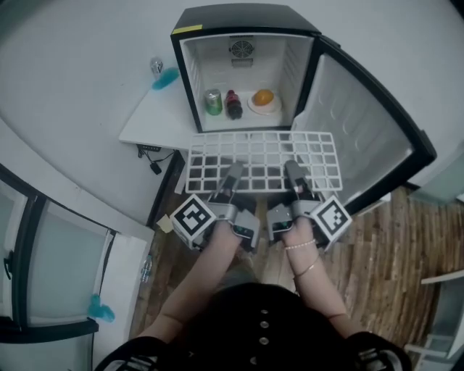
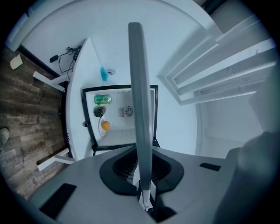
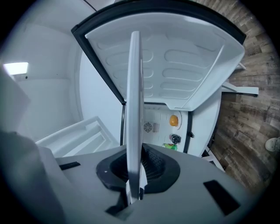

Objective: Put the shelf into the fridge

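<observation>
mid-delivery, by the look of it: clamped narrow onto the near edge of the shelf (image 1: 264, 161) with the left gripper (image 1: 233, 176) and the right gripper (image 1: 293, 172), side by side, pinched shut on the wire. held roughly level just outside the mouth of the open fridge (image 1: 246, 18), far edge close to the cabinet front, with the door (image 1: 366, 123) swung wide to the right. not yet inside.

next, probably: squaring up with whatever ledges the ribbed side walls offer, above the green can (image 1: 212, 101), the dark bottle (image 1: 233, 106) and the orange (image 1: 264, 97) on the cabinet floor, then sliding in flat with both hands even, so as not to jam a corner or clip the bottle.

white wire grid, rectangular, rigid-looking, all open squares. edge-on in both gripper views, a thin pale strip.
</observation>
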The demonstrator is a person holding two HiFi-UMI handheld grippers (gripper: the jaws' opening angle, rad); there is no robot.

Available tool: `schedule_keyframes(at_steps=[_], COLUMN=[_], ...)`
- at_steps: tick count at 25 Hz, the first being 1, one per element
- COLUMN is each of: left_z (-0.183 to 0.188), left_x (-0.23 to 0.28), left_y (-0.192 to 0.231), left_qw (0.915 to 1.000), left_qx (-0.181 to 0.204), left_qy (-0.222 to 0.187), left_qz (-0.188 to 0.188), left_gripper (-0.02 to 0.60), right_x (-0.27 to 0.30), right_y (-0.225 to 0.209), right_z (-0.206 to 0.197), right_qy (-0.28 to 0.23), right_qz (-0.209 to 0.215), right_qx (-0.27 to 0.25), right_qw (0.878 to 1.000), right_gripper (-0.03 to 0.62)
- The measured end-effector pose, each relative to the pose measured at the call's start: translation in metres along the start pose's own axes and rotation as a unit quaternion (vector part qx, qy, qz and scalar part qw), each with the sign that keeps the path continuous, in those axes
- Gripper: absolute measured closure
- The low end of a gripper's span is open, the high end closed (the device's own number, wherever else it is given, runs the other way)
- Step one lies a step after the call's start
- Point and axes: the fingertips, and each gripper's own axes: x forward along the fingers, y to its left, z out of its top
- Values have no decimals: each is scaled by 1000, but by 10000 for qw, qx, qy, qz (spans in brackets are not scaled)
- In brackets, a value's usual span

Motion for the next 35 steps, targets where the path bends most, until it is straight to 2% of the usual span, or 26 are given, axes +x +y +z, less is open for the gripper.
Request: schedule_keyframes(at_steps=[3,8,18,23,29,35], left_z=[11,48,85,113,114,136], left_x=[14,82,145,188,189,224], left_y=[2,19,28,49,52,62], left_qw=[10000,9998,9996,9984,9986,9984], left_qx=[3,-113,-165,-412,-402,-376], left_qy=[-32,-51,-148,-168,-190,-161], left_qz=[5,124,147,337,303,394], left_gripper=[548,548,548,549,549,549], right_x=[17,95,167,220,225,262], right_y=[0,-12,-17,-34,-37,-47], right_z=[2,21,38,46,45,54], right_qy=[43,2,24,154,250,261], right_qz=[20,-143,-212,-459,-411,-443], right_qx=[4,28,37,74,85,171], right_qw=[10000,9999,9998,9988,9988,9985], right_gripper=[565,565,565,565,565,565])
